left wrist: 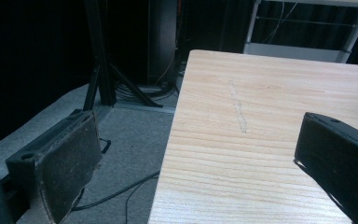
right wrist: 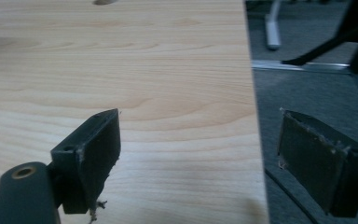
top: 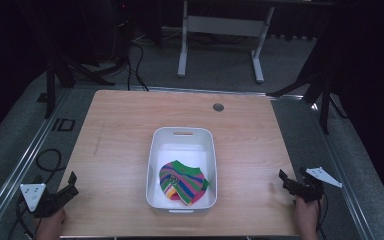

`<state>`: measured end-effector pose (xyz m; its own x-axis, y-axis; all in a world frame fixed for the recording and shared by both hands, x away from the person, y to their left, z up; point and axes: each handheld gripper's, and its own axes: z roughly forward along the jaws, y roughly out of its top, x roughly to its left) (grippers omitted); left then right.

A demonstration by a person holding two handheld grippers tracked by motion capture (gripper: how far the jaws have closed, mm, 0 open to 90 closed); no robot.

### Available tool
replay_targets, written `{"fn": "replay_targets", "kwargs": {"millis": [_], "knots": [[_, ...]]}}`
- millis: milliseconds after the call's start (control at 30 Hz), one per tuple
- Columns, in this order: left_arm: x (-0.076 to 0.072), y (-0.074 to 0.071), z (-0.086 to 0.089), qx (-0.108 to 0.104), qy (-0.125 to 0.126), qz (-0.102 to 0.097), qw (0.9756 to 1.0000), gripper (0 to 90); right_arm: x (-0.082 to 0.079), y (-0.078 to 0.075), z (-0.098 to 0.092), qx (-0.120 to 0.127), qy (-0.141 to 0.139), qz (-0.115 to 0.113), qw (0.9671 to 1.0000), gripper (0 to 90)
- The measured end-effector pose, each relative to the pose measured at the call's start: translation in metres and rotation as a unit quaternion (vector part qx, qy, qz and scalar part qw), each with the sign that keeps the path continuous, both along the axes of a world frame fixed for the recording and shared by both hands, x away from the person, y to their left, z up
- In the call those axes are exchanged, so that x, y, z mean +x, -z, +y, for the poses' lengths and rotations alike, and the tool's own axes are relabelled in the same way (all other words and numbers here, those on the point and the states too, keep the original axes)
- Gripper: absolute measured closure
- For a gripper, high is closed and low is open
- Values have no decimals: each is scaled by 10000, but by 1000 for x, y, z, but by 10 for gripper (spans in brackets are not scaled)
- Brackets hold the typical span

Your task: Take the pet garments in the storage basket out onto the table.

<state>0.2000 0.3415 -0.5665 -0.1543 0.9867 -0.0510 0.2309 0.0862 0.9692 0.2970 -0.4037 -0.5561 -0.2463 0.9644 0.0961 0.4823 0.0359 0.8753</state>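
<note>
A white plastic bin (top: 181, 136) stands at the middle of the wooden table (top: 120, 130). Inside it lies a crumpled striped cloth (top: 181, 181) in green, pink, blue and yellow. My left gripper (top: 71, 183) rests open at the table's near left corner, straddling the left edge; its two jaws stand wide apart over wood (left wrist: 261, 116) and floor with nothing between them. My right gripper (top: 284, 180) is open at the near right edge, its jaws (right wrist: 200, 154) wide apart and holding nothing, one over wood, one over floor. Both grippers are well away from the bin.
A round cable hole (top: 218, 107) sits near the table's far edge. A white desk frame (top: 220, 35) stands beyond the table on grey carpet. Black tripod legs (top: 60, 70) and cables (top: 135, 60) flank the far left; another stand (top: 320, 85) is at the far right.
</note>
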Motion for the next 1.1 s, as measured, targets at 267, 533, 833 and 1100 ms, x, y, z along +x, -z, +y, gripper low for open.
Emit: {"fn": "replay_targets", "kwargs": {"millis": [267, 533, 833, 1100], "knots": [[0, 0, 0, -26, 37, 9, 10000, 9, 8, 2, 1, -7, -1265, 691, 9896, 142], [0, 0, 0, -27, 57, 4, 10000, 10, 13, 0, 23, -480, -2768, 1117, 9532, 145], [0, 0, 0, -18, 52, 10, 10000, 9, 14, -12, 54, -352, -3479, 1403, 9263, 134], [0, 0, 0, -28, 51, 9, 10000, 9, 16, -31, 78, -333, -3789, 1286, 9159, 146]]}}
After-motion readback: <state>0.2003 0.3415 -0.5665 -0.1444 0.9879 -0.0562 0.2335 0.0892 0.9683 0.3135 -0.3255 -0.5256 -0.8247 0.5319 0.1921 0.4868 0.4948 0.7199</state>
